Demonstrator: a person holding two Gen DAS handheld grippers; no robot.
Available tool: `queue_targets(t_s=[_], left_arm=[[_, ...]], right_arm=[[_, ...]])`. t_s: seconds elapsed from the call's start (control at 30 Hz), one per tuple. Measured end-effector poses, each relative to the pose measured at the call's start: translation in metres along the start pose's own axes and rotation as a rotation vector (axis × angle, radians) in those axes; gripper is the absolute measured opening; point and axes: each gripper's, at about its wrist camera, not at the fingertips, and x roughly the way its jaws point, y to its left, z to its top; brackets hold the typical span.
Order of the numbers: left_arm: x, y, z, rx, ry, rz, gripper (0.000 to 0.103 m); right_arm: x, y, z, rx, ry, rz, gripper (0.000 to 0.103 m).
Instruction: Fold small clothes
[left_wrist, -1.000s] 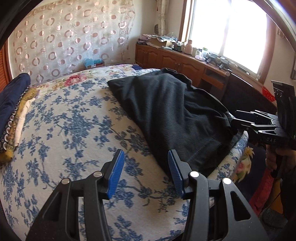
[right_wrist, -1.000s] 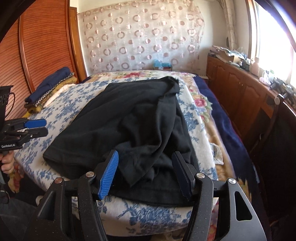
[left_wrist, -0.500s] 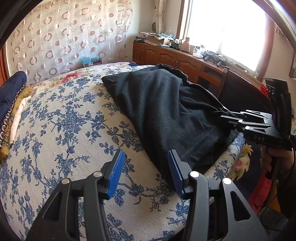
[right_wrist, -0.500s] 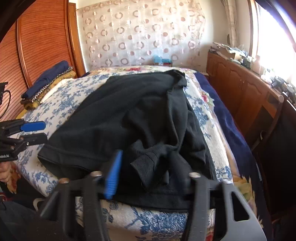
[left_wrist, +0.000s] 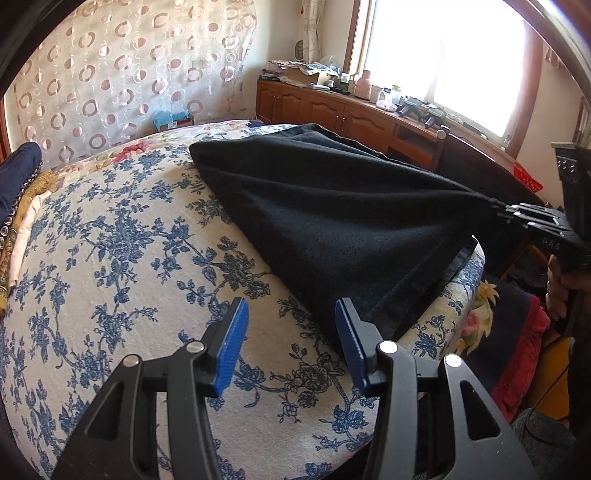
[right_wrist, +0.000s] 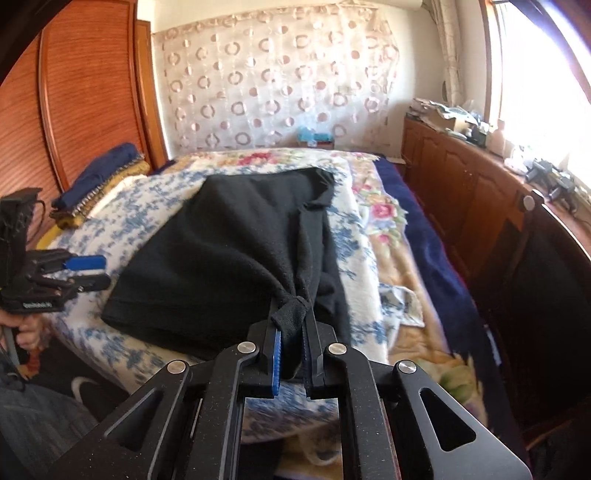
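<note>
Looking along your left tongs (left_wrist: 290, 341): the blue pads stand apart with nothing between them, hovering over the floral bedspread (left_wrist: 110, 258) just beside the near hem of the black garment (left_wrist: 332, 221). The garment lies across the bed toward its right edge, and its right corner is drawn up off the bedspread into a taut peak where your right tongs (left_wrist: 496, 206) pinch it. Folded clothes (left_wrist: 14, 192) sit at the far left, well apart.

Looking along your right tongs (right_wrist: 291, 350): the pads are clenched on a bunched fold of the black garment (right_wrist: 229, 258), a tab of cloth poking up between them. The grip looks thick and gathered, not a clean single edge. Your left tongs (right_wrist: 86, 271) hang released at the left, near the garment's lower-left corner but not touching it.

For the step in hand, as I judge it:
- Bring the left tongs onto the free near corner before you lift further, so the hem rises level.
- Take the hem itself, not a wad.
- Keep the cloth lightly taut between both grips; slack will wrinkle the fold.
- Mind the bed's right edge, where the garment could slide off.
</note>
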Motion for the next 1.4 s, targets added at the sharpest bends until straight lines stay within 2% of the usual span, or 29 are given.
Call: queue_targets(t_s=[0.07,0.1,0.2,0.23,0.27,0.33,0.4,0.47,0.6,0.7,0.73,0.77,0.83,0.93,1.07,1.13,1.23,1.4], left_arm=[[0.002,-0.001,-0.001,0.002,0.006,-0.004,0.048],[0.003,-0.001,-0.001,0.003,0.009,-0.008,0.048],[0.007,-0.003,-0.001,-0.004,0.018,-0.023,0.048],[0.008,-0.004,-0.001,-0.004,0.018,-0.029,0.048],[0.009,-0.004,-0.001,-0.002,0.017,-0.036,0.048],[0.010,-0.006,-0.002,0.000,0.016,-0.066,0.047],[0.012,-0.009,-0.001,0.003,0.021,-0.087,0.035],[0.015,-0.012,-0.002,0.014,0.029,-0.099,0.027],[0.021,-0.012,-0.003,0.012,0.056,-0.092,0.026],[0.021,-0.013,-0.003,0.016,0.059,-0.101,0.026],[0.020,-0.014,-0.004,0.024,0.059,-0.109,0.021],[0.020,-0.015,-0.004,0.036,0.060,-0.112,0.009],[0.015,-0.016,-0.003,0.050,0.052,-0.111,0.003],[0.001,-0.017,-0.001,0.061,0.022,-0.127,0.002],[-0.006,-0.015,-0.002,0.068,0.022,-0.114,0.002],[-0.004,-0.012,-0.005,0.067,0.032,-0.104,0.002],[-0.001,-0.007,-0.008,0.057,0.046,-0.095,0.002],[0.004,-0.010,-0.013,0.056,0.055,-0.091,0.002]], right_arm=[[0.009,-0.003,-0.005,0.009,0.043,0.006,0.006],[0.012,-0.004,-0.007,0.011,0.051,0.001,0.010],[0.011,-0.005,-0.008,0.027,0.039,0.002,0.029],[0.008,-0.006,-0.007,0.038,0.021,0.001,0.040],[0.006,-0.008,-0.006,0.043,0.008,-0.001,0.045],[0.000,-0.009,0.000,0.036,-0.023,-0.011,0.046],[0.000,-0.011,0.006,0.039,-0.037,-0.015,0.046],[0.010,-0.016,0.008,0.056,-0.016,-0.009,0.046],[0.038,-0.021,-0.002,0.062,0.059,-0.004,0.046],[0.052,-0.025,-0.011,0.075,0.097,0.008,0.029],[0.054,-0.026,-0.014,0.077,0.098,0.038,0.011],[0.054,-0.026,-0.014,0.068,0.090,0.071,0.008],[0.048,-0.026,-0.010,0.056,0.073,0.066,0.007],[0.026,-0.031,0.001,0.057,0.019,0.056,0.007],[0.016,-0.027,0.002,0.050,0.015,0.026,0.007],[0.021,-0.022,-0.002,0.031,0.037,-0.020,0.014],[0.030,-0.020,-0.006,0.028,0.052,-0.043,0.026],[0.039,-0.023,-0.005,0.036,0.062,-0.043,0.027]])
